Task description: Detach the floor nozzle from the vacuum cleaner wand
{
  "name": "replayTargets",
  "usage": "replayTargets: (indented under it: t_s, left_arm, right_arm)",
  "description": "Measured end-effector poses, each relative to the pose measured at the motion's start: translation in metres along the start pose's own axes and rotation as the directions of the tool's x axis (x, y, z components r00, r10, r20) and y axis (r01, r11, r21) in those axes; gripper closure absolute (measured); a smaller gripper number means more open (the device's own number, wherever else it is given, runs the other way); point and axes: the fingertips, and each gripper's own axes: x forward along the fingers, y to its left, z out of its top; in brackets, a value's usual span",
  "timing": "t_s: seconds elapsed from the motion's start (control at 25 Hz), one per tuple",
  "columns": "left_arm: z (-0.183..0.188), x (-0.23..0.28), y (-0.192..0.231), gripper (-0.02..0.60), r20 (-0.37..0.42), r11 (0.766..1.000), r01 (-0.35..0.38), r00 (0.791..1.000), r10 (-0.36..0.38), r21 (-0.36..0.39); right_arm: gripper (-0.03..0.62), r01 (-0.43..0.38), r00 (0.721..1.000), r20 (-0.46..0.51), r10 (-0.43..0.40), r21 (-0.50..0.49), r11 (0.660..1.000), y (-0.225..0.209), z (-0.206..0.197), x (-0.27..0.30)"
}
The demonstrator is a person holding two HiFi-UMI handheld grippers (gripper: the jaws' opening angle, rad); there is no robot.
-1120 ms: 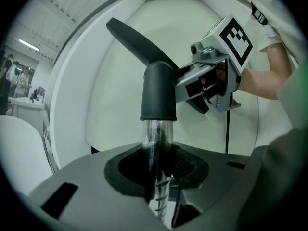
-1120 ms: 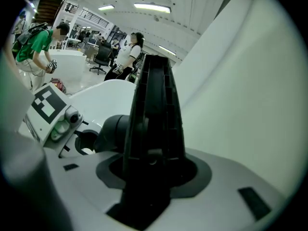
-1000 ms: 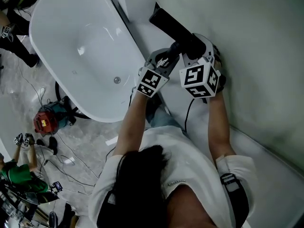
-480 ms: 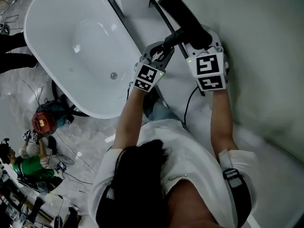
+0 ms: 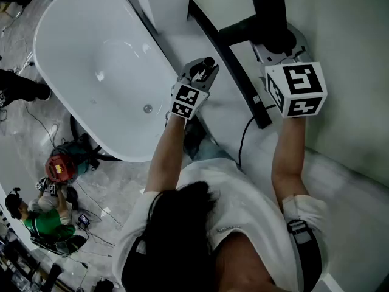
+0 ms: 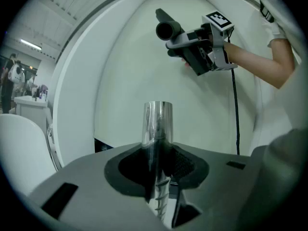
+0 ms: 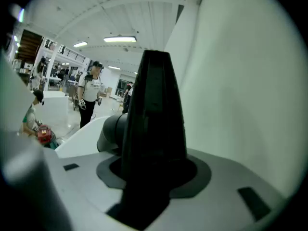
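Note:
The black floor nozzle (image 5: 268, 10) is free of the wand and held up in the air, my right gripper (image 5: 277, 44) shut on it. In the right gripper view the nozzle (image 7: 154, 119) stands upright between the jaws, its grey neck (image 7: 111, 134) sticking out to the left. My left gripper (image 5: 203, 67) is shut on the chrome wand (image 6: 158, 121), whose bare open end points up out of the jaws. From the left gripper view the nozzle (image 6: 169, 29) hangs up and to the right of the wand, its round socket open and turned this way.
A white bathtub (image 5: 103, 66) lies to the left of both hands. A pale curved wall (image 5: 340, 53) is close on the right, with a dark strip (image 5: 234, 72) along its foot. A black cable (image 5: 242, 140) trails from the right gripper. Red equipment (image 5: 58, 166) and people are on the floor at lower left.
The nozzle was joined to the wand between the two grippers; now my right gripper has lifted and rolled with it, and the nozzle is clear of the wand. My left gripper has stayed put.

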Motion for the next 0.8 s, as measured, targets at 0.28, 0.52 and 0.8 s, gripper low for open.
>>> replayTargets:
  t_s: [0.28,0.52,0.8]
  left_arm:
    - [-0.005,0.012,0.01,0.462,-0.039,1.0,-0.016,0.999,0.016,-0.012]
    - [-0.011,0.023,0.015,0.462,-0.076,1.0,-0.017,0.997,0.016,-0.015]
    - [-0.009,0.029,0.016,0.462,-0.102,1.0,-0.02,0.995,0.017,-0.023]
  right_arm:
    - [0.39,-0.018,1.0,0.026,0.014,0.187,0.982,0.004,-0.02,0.006]
    - [0.39,-0.015,1.0,0.006,0.014,0.21,0.978,0.005,-0.039,0.011]
    - [0.39,-0.048,0.999,0.031,0.042,0.23,0.972,-0.001,-0.037,0.021]
